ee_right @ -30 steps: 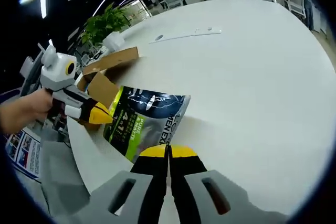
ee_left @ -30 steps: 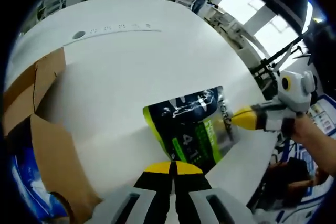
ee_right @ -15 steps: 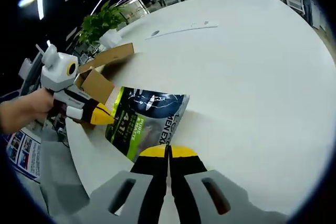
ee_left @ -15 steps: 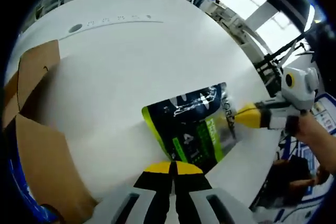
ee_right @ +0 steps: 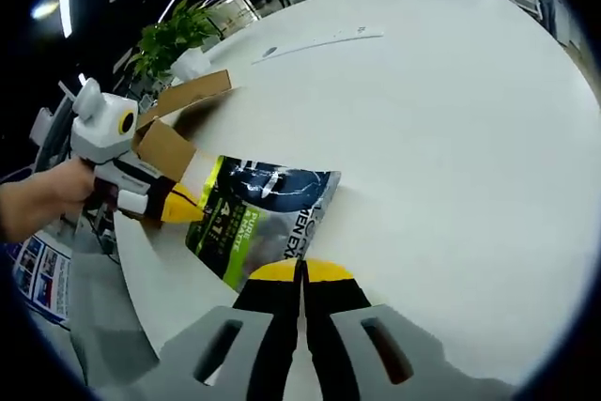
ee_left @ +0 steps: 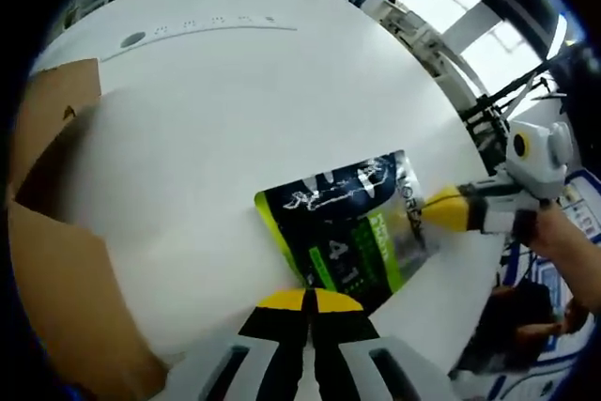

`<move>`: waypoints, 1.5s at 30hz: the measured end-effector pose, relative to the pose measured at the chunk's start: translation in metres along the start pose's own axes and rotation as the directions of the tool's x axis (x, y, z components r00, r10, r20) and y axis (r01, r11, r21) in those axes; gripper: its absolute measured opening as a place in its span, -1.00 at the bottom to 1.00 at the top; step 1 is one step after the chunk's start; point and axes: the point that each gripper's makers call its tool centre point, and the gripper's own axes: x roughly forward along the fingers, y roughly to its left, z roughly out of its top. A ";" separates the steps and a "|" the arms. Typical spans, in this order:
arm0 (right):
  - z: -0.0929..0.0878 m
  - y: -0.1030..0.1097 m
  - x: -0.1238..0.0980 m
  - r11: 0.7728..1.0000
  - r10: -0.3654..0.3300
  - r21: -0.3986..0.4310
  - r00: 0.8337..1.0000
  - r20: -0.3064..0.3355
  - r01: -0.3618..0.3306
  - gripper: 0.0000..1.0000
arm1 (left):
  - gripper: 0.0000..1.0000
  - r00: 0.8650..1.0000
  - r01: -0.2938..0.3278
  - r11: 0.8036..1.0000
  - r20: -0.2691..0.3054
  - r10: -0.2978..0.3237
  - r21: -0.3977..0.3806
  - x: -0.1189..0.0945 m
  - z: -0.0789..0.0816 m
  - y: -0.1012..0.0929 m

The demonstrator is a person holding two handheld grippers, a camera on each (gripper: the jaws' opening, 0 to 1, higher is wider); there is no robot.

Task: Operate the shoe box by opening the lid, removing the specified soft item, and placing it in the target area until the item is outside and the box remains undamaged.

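Left gripper view: my left gripper (ee_left: 307, 300) clenched on pouch (ee_left: 346, 232) edge, right gripper (ee_right: 302, 274) likewise; pouch flat on bench (ee_left: 225, 110), outside box (ee_left: 52, 260). Next: release both, withdraw.

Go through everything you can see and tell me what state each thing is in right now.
Shoe box: open, flaps up.
Green and black pouch: out of the box, flat on the white table.
Left gripper: shut on the pouch's edge.
Right gripper: shut on the opposite edge.
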 end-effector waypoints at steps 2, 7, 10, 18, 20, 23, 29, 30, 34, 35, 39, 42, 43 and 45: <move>0.000 -0.001 0.000 1.000 0.000 0.006 1.000 0.002 0.000 -1.00 | -0.99 1.000 0.003 1.000 -0.001 -0.003 -0.003 0.001 0.000 0.000; 0.002 0.001 0.001 1.000 0.008 -0.002 1.000 0.013 -0.008 -1.00 | -0.96 1.000 -0.003 1.000 0.011 0.003 0.001 0.000 0.003 0.002; 0.000 0.000 0.001 1.000 0.007 -0.010 1.000 0.012 -0.007 -0.99 | -0.92 1.000 -0.003 1.000 0.017 0.003 0.004 -0.001 0.004 0.003; -0.001 0.000 0.001 1.000 0.012 -0.005 1.000 0.019 -0.012 -0.87 | -0.76 1.000 0.006 1.000 0.022 -0.006 0.012 -0.002 0.004 -0.003; 0.001 -0.001 0.000 1.000 0.009 -0.003 1.000 0.025 -0.009 -0.81 | -0.70 1.000 0.001 1.000 0.026 -0.001 0.021 -0.003 0.004 -0.004; 0.001 -0.001 -0.003 1.000 0.002 -0.005 1.000 0.030 -0.002 -0.72 | -0.64 1.000 -0.002 0.999 0.028 0.001 0.033 -0.006 0.002 -0.004; 0.006 0.002 -0.011 1.000 -0.002 -0.011 0.999 0.047 0.003 -0.65 | -0.56 0.999 -0.011 0.998 0.052 0.008 0.056 -0.016 0.004 -0.005; 0.007 0.003 -0.012 1.000 -0.003 -0.012 0.999 0.050 0.004 -0.64 | -0.55 0.998 -0.014 0.998 0.059 0.010 0.062 -0.019 0.005 -0.004; 0.010 0.008 -0.018 1.000 -0.007 -0.019 0.998 0.066 0.008 -0.63 | -0.51 0.997 -0.011 0.997 0.077 0.005 0.076 -0.031 0.005 -0.007; 0.010 0.009 -0.021 1.000 -0.007 -0.020 0.998 0.069 0.008 -0.62 | -0.50 0.997 -0.012 0.997 0.079 0.005 0.081 -0.033 0.005 -0.007; 0.011 0.015 -0.026 1.000 -0.008 -0.026 0.997 0.081 0.010 -0.62 | -0.45 0.997 -0.006 0.995 0.083 -0.002 0.095 -0.041 0.002 -0.011; 0.014 0.022 -0.030 0.999 -0.008 -0.033 0.996 0.089 0.011 -0.62 | -0.40 0.995 0.001 0.994 0.098 -0.011 0.105 -0.050 0.002 -0.016; 0.015 0.024 -0.032 0.999 -0.008 -0.036 0.996 0.092 0.011 -0.61 | -0.39 0.995 0.005 0.994 0.099 -0.016 0.108 -0.052 0.001 -0.017; 0.015 0.029 -0.036 0.999 -0.011 -0.039 0.995 0.098 0.015 -0.61 | -0.38 0.994 0.012 0.992 0.108 -0.026 0.124 -0.058 0.001 -0.021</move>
